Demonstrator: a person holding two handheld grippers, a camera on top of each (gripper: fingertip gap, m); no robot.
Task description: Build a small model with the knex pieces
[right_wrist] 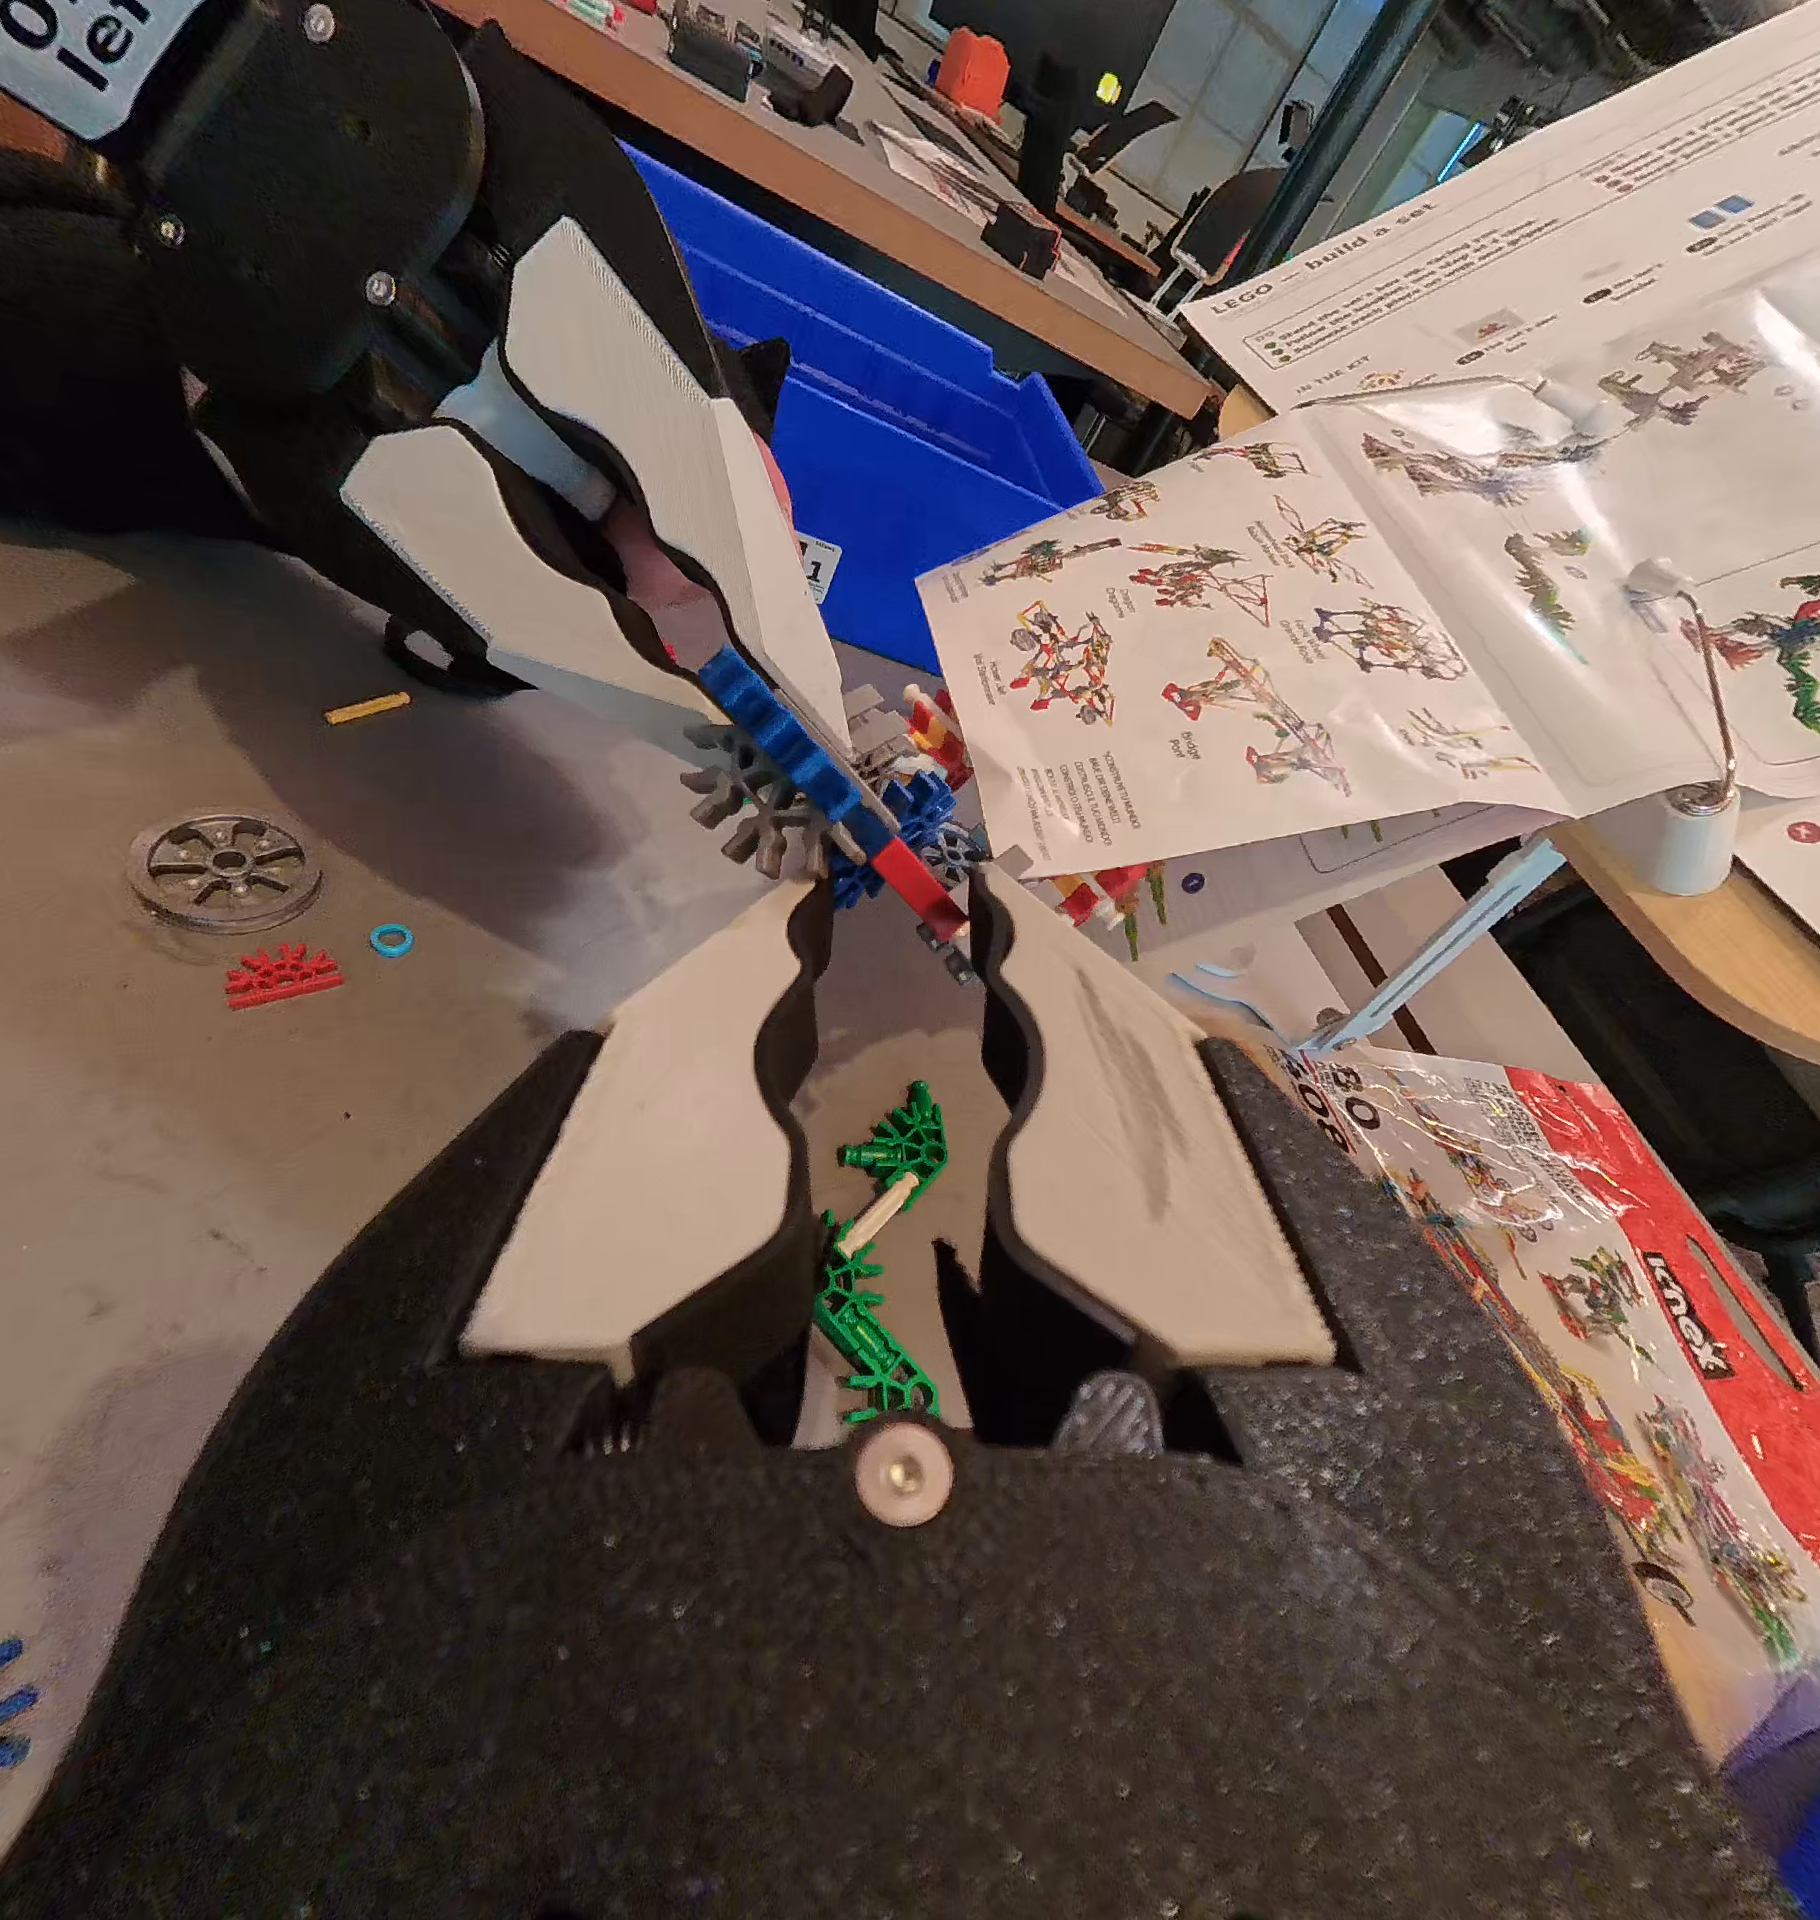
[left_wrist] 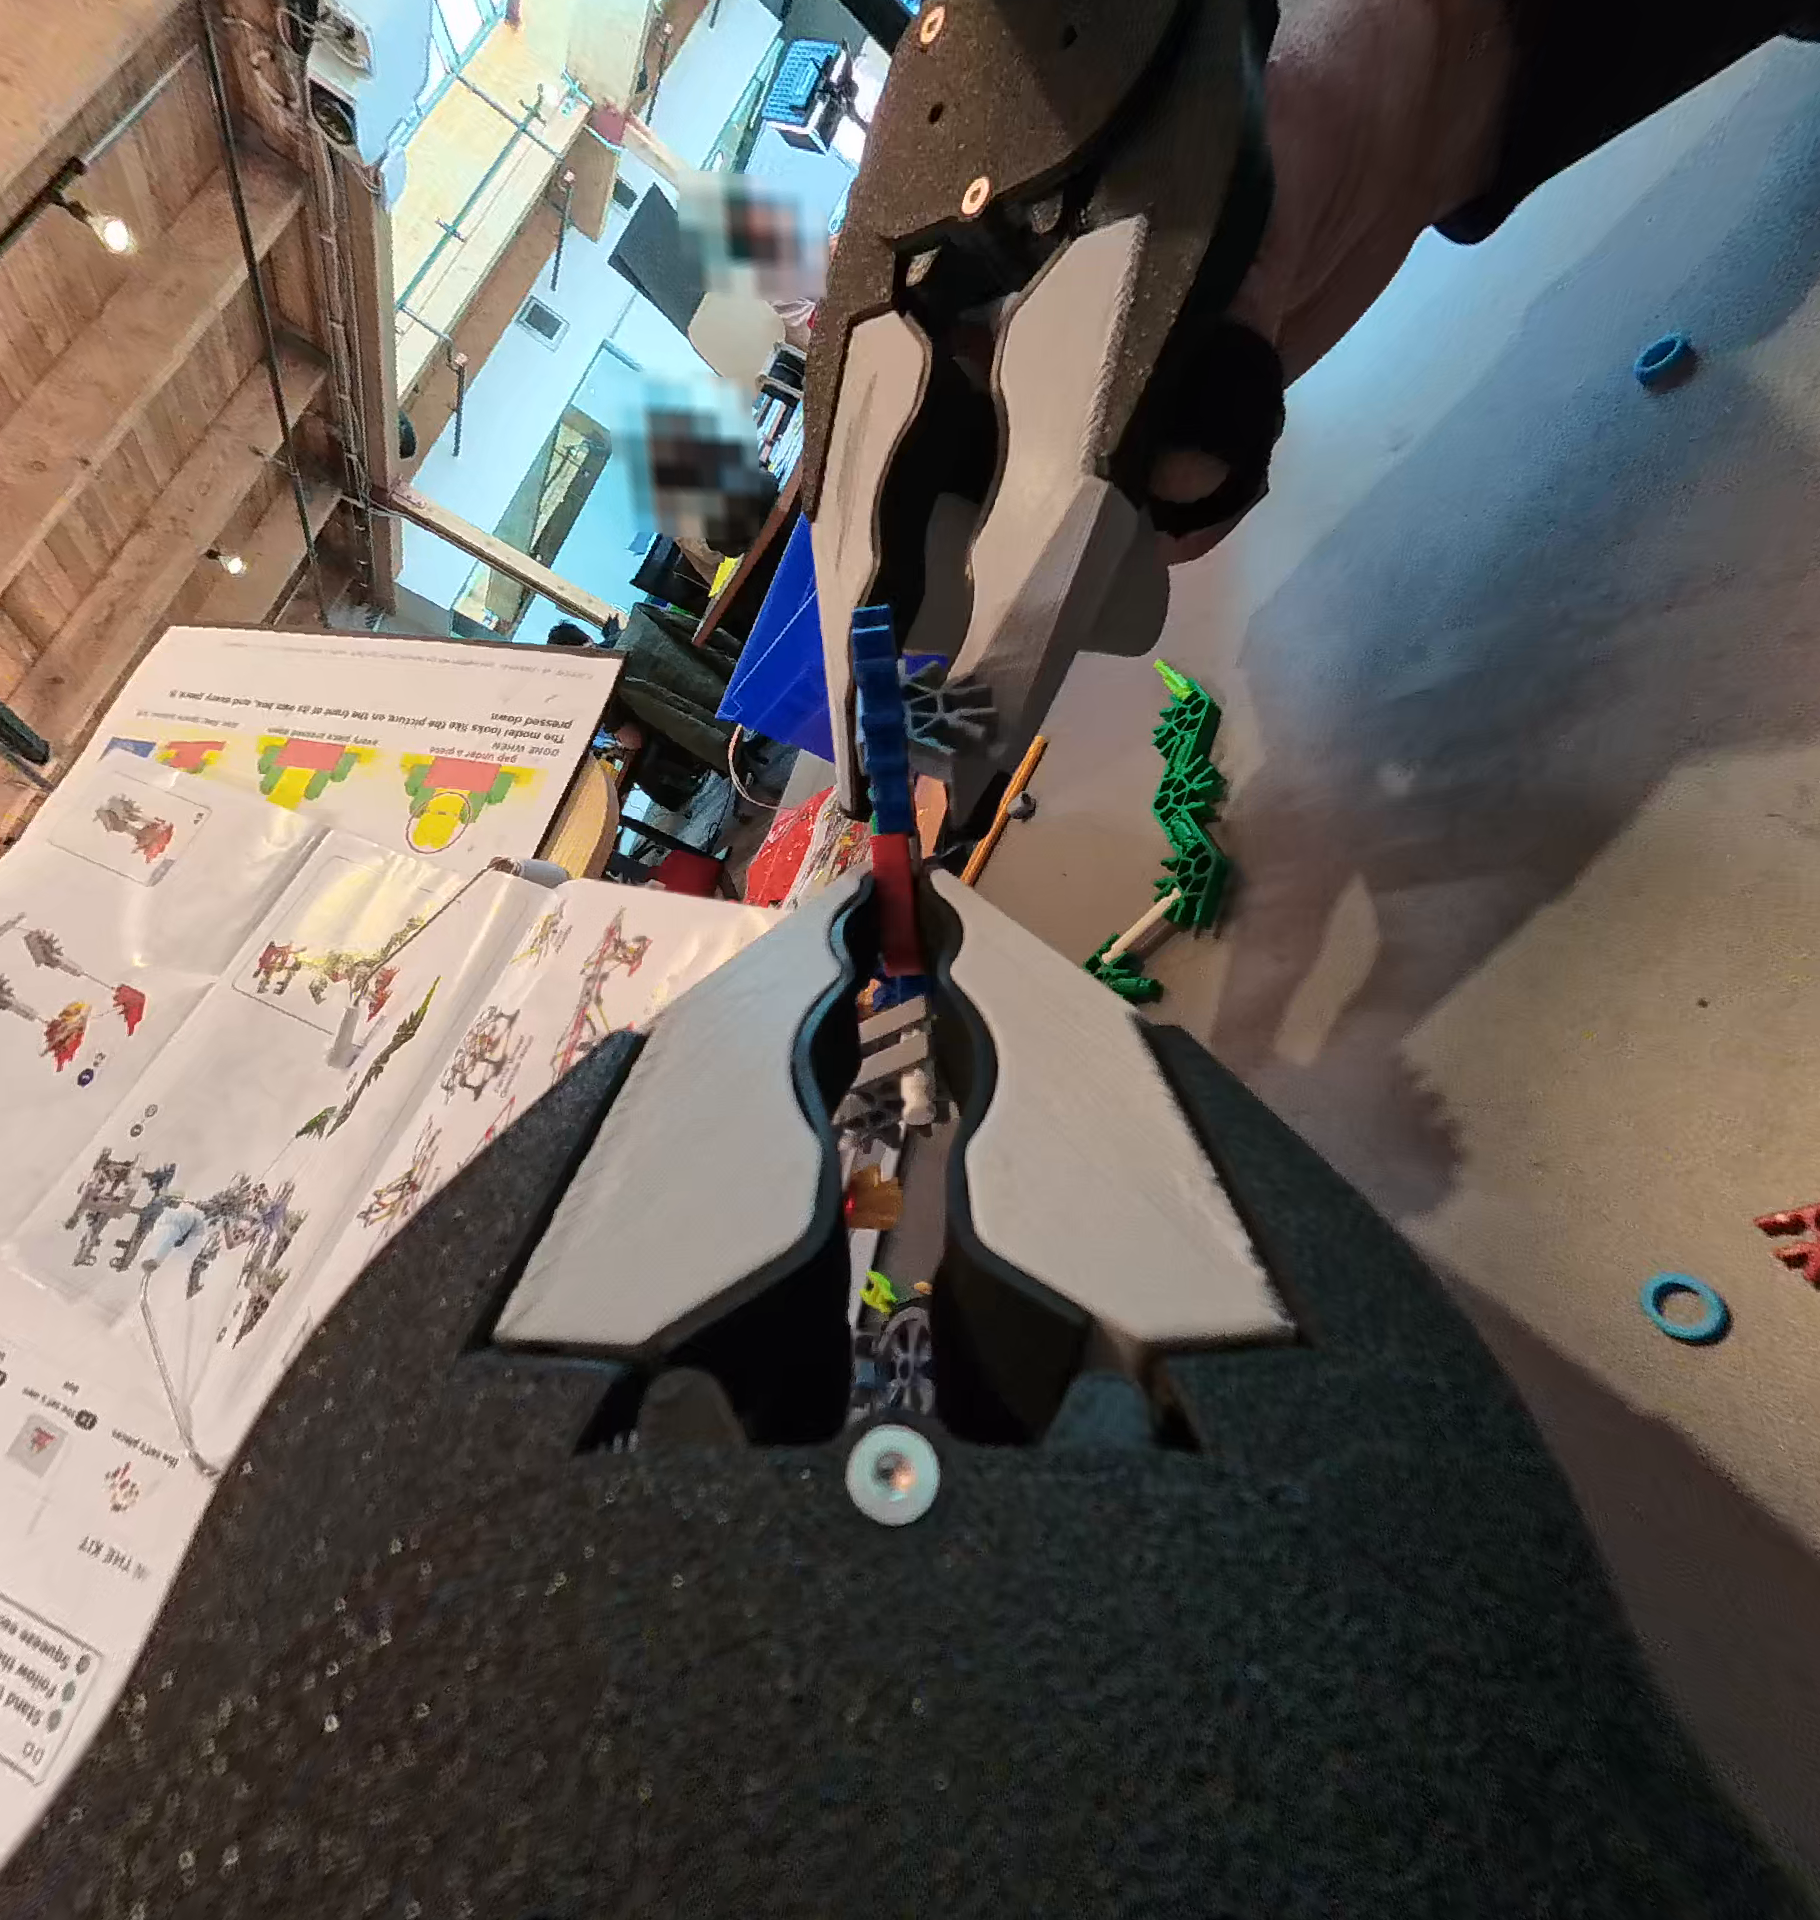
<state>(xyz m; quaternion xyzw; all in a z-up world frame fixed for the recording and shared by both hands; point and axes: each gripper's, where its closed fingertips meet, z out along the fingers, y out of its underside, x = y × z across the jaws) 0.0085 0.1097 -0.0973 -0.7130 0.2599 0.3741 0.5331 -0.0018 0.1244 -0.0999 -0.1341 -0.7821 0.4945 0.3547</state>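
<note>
Blue bin [right_wrist: 885, 416] behind gripper-held rod [right_wrist: 927, 883]

Workshop interior, wood and glass
Timber plank ceiling [left_wrist: 106, 436] at 10 o'clock, spot lamp [left_wrist: 114, 234]; long wooden workbench [right_wrist: 885, 197] at 12; grey tabletop [right_wrist: 158, 1143] at 8.

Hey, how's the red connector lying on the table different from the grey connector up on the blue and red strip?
The red connector is a half fan with one flat edge; the grey connector is a full round snowflake. The red one lies loose on the table; the grey one sits on the blue and red strip gripped by the left tongs. Both are spoked plastic building pieces.
</note>
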